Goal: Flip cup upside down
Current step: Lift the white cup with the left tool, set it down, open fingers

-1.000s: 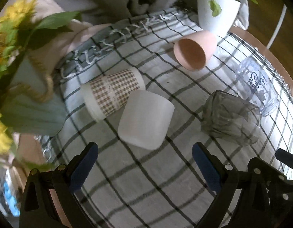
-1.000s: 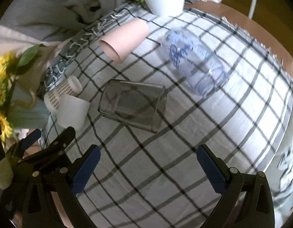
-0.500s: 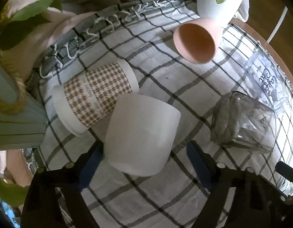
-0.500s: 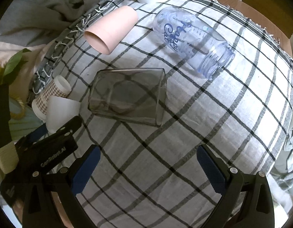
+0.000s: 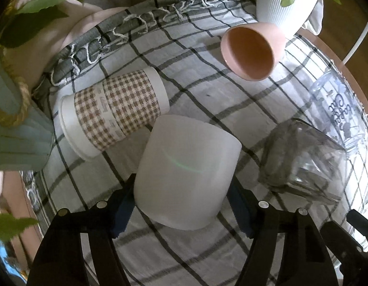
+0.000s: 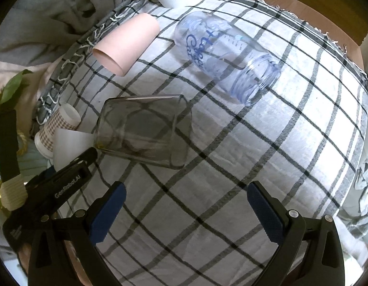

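Five vessels lie on their sides on the black-and-white checked cloth [image 6: 291, 109] that covers the surface. Nearest the left tool [image 5: 181, 202] is the frosted white plastic cup [image 5: 186, 178] — its wide end sits between the two blue-padded fingers [image 5: 123, 208], which stand close against its sides; whether they press it or only flank it I cannot tell. Touching the cup's far end is a brown houndstooth paper cup [image 5: 112, 112], its base pointing toward the pink ceramic cup [image 5: 252, 50], which lies well apart with its mouth facing the left wrist camera. Just to the right of the white cup rests a smoky grey square glass tumbler [image 6: 143, 128]. Beyond it lies a clear bottle with blue lettering [image 6: 222, 54]. A white ribbed plant pot [image 5: 283, 7] stands upright at the cloth's far edge.

The right tool [image 6: 184, 212] hangs released — fingers spread wide over bare cloth, near the tumbler, gripping nothing.
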Motion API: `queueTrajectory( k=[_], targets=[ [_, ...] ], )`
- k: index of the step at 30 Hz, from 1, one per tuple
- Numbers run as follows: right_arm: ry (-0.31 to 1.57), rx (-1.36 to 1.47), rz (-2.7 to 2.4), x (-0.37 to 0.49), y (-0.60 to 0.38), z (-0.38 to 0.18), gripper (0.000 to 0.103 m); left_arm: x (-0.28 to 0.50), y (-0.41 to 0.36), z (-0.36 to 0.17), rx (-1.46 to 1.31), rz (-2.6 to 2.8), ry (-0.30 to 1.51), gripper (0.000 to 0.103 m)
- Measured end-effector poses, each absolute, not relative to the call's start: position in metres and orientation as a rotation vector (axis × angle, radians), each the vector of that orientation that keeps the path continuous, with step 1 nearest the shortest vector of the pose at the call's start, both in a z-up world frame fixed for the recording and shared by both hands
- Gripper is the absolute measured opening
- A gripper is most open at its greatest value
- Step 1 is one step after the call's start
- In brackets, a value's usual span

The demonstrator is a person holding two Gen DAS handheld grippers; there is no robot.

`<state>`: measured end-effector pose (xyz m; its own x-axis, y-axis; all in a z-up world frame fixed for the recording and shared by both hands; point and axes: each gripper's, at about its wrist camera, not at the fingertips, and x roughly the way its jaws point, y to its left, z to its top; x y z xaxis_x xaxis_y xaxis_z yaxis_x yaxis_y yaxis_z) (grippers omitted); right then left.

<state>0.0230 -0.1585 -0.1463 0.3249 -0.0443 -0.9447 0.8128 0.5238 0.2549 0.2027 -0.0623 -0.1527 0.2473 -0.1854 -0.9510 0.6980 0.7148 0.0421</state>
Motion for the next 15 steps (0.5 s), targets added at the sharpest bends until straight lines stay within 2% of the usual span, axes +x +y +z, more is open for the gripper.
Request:
queueTrajectory(
  k=[15],
  targets=[
    [1.137, 0.678, -0.513, -0.016, -0.183, -0.130, 0.102, 0.109, -0.031, -0.107, 0.299, -0.427, 1.166, 0.071]
  ],
)
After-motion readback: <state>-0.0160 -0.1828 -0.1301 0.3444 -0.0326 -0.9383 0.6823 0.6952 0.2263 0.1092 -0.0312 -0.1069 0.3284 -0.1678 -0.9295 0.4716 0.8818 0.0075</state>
